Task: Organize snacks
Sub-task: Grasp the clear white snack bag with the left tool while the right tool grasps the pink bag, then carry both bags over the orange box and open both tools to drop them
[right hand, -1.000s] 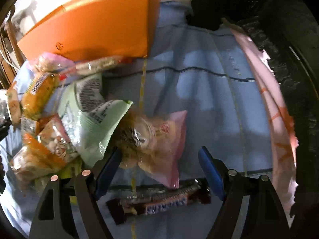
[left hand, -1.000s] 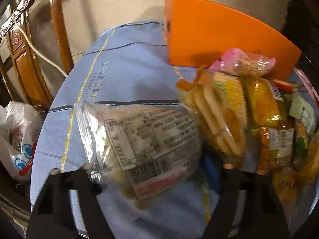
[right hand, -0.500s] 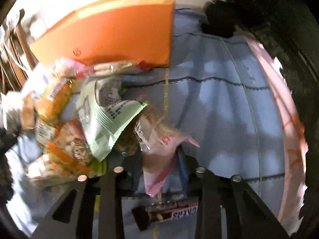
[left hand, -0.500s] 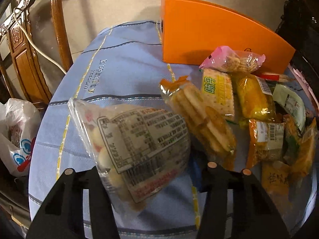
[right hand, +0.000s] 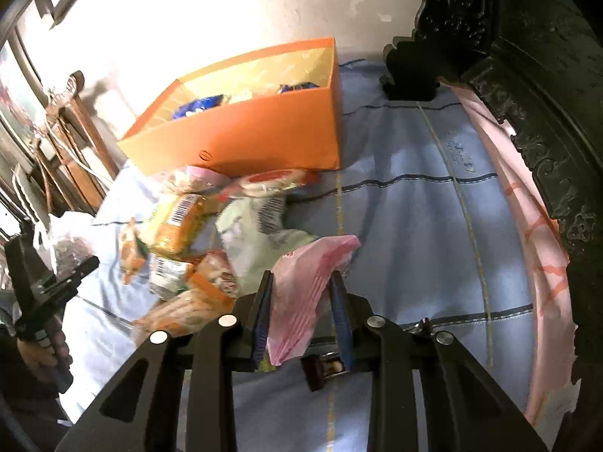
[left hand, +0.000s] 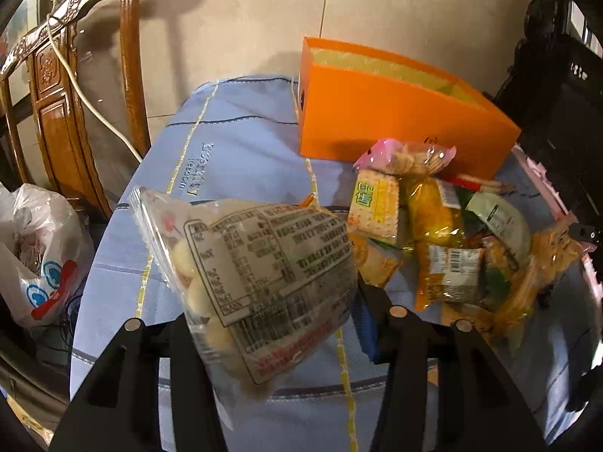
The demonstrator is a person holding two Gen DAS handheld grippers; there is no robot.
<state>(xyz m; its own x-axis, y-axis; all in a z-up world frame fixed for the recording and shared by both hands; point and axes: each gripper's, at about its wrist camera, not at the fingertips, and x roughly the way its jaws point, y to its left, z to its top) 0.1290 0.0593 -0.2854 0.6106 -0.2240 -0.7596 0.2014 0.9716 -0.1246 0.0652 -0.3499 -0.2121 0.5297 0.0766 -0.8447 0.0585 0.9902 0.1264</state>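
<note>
left wrist view has the left claw (left hand: 271, 324) clamping a clear bag (left hand: 260, 282), the right claw (right hand: 301, 312) pinching a pink packet (right hand: 301, 293); both are lifted and likely bound for the orange box (right hand: 264, 128).

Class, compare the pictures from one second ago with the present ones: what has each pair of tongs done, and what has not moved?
The right tongs closed on the pink packet and lifted it off the blue cloth. The left tongs, already gripping the clear bag, raised it higher, so the inside of the orange box now shows. The snack pile and box stayed put.
</note>
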